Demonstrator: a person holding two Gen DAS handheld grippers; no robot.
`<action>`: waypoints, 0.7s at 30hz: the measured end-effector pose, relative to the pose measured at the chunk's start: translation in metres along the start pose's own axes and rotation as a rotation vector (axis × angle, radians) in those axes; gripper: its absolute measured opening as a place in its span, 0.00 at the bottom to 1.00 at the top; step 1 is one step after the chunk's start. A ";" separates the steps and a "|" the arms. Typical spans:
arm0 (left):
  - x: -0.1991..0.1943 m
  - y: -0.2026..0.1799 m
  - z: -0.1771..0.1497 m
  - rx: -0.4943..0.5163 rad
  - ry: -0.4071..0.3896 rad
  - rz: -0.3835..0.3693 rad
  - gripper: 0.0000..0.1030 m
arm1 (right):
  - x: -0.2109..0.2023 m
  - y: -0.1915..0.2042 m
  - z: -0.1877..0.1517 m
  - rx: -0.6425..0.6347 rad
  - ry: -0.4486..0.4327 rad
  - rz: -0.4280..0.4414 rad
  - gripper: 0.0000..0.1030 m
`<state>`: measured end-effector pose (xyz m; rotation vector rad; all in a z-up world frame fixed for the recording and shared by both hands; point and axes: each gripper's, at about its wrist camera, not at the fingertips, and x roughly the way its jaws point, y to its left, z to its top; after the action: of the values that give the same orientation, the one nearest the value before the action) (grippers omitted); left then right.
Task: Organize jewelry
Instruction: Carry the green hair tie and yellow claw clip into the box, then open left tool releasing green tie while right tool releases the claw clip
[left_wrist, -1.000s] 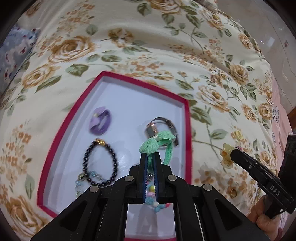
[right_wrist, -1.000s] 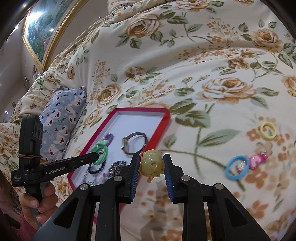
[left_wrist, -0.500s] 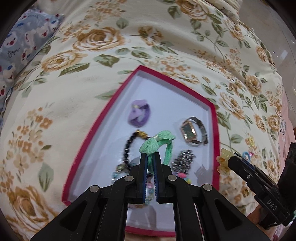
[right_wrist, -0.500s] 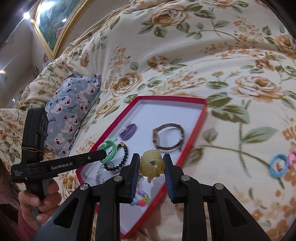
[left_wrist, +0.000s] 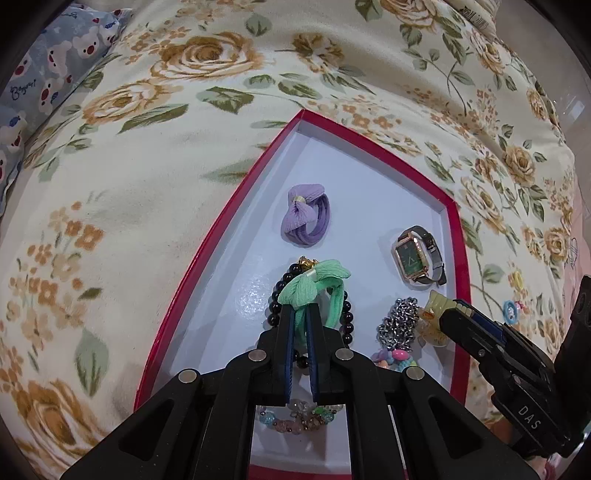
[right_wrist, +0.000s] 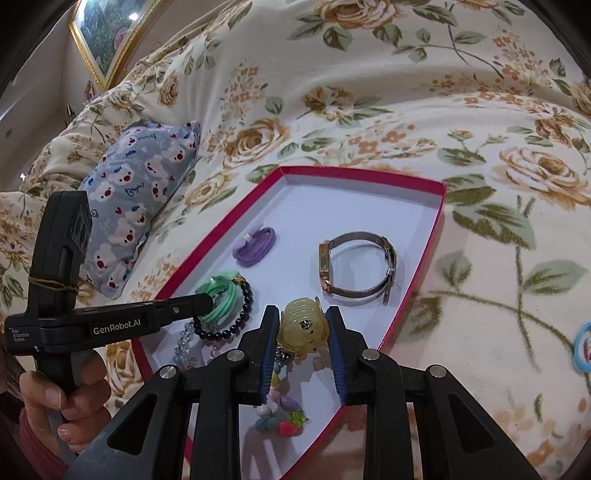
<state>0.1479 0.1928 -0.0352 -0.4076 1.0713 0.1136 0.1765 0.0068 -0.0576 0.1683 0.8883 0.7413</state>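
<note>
Left tongs (left_wrist: 300, 325): clamped nearly shut on green hair tie (left_wrist: 316, 286), held by its band, bow uppermost, hanging over black bead bracelet (left_wrist: 280, 295) inside red-rimmed tray (left_wrist: 458, 258)
Right tongs (right_wrist: 303, 328): part open, pads pressed on yellow claw clip (right_wrist: 303, 326), carried over near half of tray, above silver chain (left_wrist: 399, 325) and pastel bead string (right_wrist: 277, 413)
Tray on floral bedspread (left_wrist: 147, 184); already holding purple hair tie (left_wrist: 304, 219) and green-faced watch (left_wrist: 415, 256); white floor beyond these two bare toward far corner
Outside tray on bedspread: blue ring (right_wrist: 583, 347), small and partly cut off at frame edge

Step judged in hand: setting both carried pieces down in tray

Recommended practice:
- Green hair tie: shift off bracelet toward bare floor near left wall or far corner before release, to avoid tangling in beads
- Lower until band rests on floor, then open; no dropping from height
- Claw clip: place in gap between watch and chain, clear of both; teeth likely to snag chain links
- Keep tongs apart during descent; one release at a time advisable
- Light tray on soft bedding: avoid pressing on rim
</note>
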 end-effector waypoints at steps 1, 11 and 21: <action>0.001 -0.001 0.000 0.001 0.000 0.004 0.06 | 0.001 -0.001 0.000 0.001 0.004 0.000 0.25; 0.004 -0.002 0.000 0.000 0.003 0.005 0.06 | 0.005 0.000 -0.001 -0.005 0.025 -0.008 0.28; 0.002 -0.003 -0.003 0.005 0.002 0.006 0.10 | 0.005 0.001 -0.001 -0.013 0.028 -0.009 0.29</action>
<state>0.1474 0.1883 -0.0376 -0.4003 1.0742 0.1155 0.1777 0.0106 -0.0609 0.1429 0.9100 0.7419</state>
